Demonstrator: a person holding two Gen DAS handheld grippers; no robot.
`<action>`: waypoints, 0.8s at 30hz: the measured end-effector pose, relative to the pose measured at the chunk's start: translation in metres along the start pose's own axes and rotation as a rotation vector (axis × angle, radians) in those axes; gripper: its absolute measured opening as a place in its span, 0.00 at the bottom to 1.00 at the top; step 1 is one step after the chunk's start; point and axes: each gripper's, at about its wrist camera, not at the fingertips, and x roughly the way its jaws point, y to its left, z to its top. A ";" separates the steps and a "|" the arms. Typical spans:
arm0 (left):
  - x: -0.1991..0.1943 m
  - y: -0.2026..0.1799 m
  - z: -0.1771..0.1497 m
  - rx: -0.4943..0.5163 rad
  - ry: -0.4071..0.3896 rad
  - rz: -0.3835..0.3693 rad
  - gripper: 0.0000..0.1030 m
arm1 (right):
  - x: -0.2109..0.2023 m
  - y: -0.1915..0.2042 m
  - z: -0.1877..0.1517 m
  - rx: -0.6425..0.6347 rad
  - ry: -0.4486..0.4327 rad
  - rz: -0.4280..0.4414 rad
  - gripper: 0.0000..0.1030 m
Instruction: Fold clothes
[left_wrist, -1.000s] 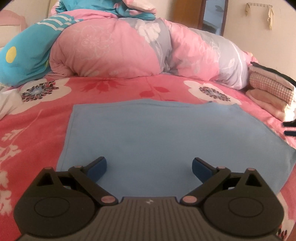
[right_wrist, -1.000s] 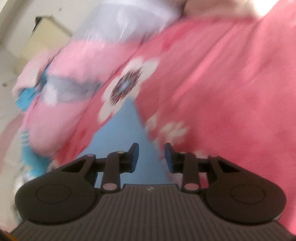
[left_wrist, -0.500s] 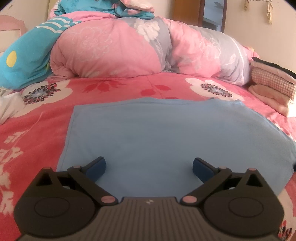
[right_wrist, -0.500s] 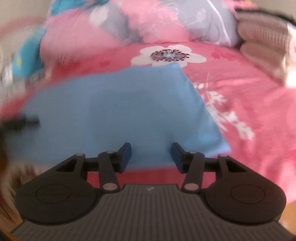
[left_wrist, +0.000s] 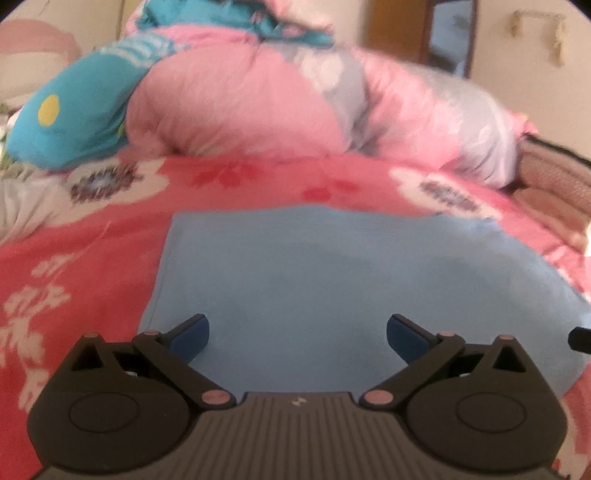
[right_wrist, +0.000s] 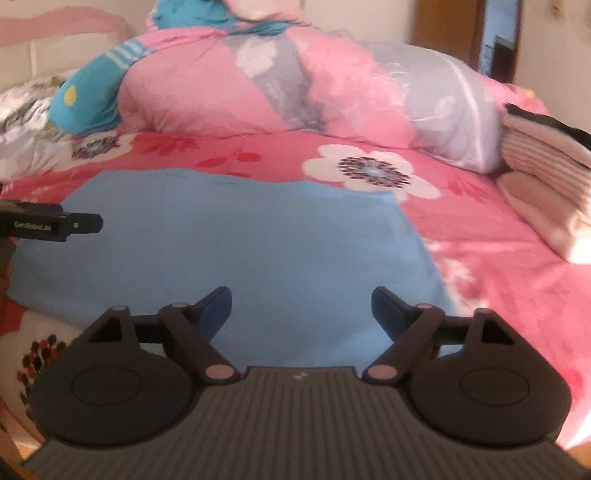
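**Inspector:** Change since a second ago: the right gripper (right_wrist: 301, 306) has swung from a tilted view of the bedspread to face the blue garment (right_wrist: 236, 240) squarely, and its jaws have spread from nearly closed to wide apart. The left gripper (left_wrist: 297, 334) has kept its aim and its spread.

**Clerk:** Present state of both?

**Inspector:** Both released, jaws wide, holding nothing. Each hangs over the garment's near edge, at the foot side of the bed (left_wrist: 85, 251). The left one's finger shows at the left margin of the right wrist view, so the two flank the cloth.

**Clerk:** Where does the garment lie?

**Inspector:** Flat on the pink floral bedspread, near the middle, its near edge toward the bed's near edge. Its far edge stops short of the rolled quilt (right_wrist: 295, 85). A stack of folded clothes (right_wrist: 546, 177) sits at the bed's right edge, well apart.

**Clerk:** Condition?

**Inspector:** Plain light blue, smooth, roughly rectangular, no sleeves or collar visible. It may already be folded once; I cannot tell. Thin and limp, by my estimate.

**Clerk:** Step in hand?

**Inspector:** In my judgement, lining up for a two-handed fold; no grasp yet.

**Clerk:** Requirement for the next move?

**Inspector:** Likely each gripper lowers to a near corner, pinches it, and both carry evenly toward the far edge.
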 end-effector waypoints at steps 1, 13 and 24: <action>0.003 0.000 -0.001 -0.003 0.016 0.012 1.00 | 0.006 0.004 0.000 0.000 0.011 0.007 0.84; 0.005 -0.012 -0.005 0.047 0.033 0.080 1.00 | 0.045 0.025 -0.012 0.032 0.068 0.012 0.99; 0.007 -0.012 -0.003 0.031 0.052 0.073 1.00 | 0.044 0.025 -0.017 0.061 0.061 0.006 0.99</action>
